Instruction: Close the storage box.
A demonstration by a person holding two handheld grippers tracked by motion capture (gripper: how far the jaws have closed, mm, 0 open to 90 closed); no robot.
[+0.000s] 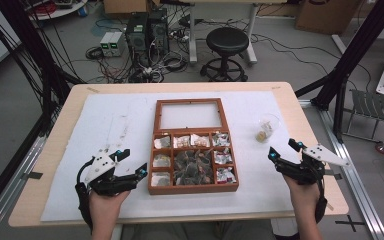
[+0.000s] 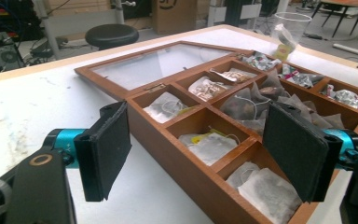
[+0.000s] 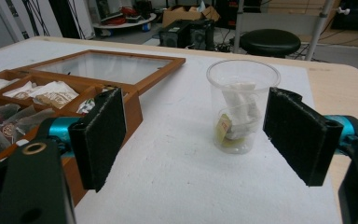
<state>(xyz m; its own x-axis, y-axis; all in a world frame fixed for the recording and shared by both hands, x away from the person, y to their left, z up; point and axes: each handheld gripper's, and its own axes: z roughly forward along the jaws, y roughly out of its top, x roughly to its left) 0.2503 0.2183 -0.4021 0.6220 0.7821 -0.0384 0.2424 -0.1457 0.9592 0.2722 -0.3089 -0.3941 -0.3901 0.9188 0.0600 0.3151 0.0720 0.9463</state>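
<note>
Two grippers sit low over the near edge of the table, one on each side of the wooden tea box. From the high view, the left gripper hovers just beside the box's near left corner, and the right gripper hangs well apart from the box on the right, near the clear plastic cup. Both are spread wide, and neither has hold of anything.

Up top, the box is an open grid of compartments with its glass lid laid flat on the far side, all on a white mat; what's inside reads as small pale and dark packets.

Now the left gripper view: the left gripper frames the box close up, jaws far apart, and here the tea bags show plainly, strings and tags included, with dark pyramid bags heaped in the middle. The cup stands far off behind.

The right gripper view gives what the others don't: the right gripper has the cup squarely between its open jaws but farther off, untouched. Inside it lie a white tea bag and a yellowish tag. The box's corner sits at the left.
</note>
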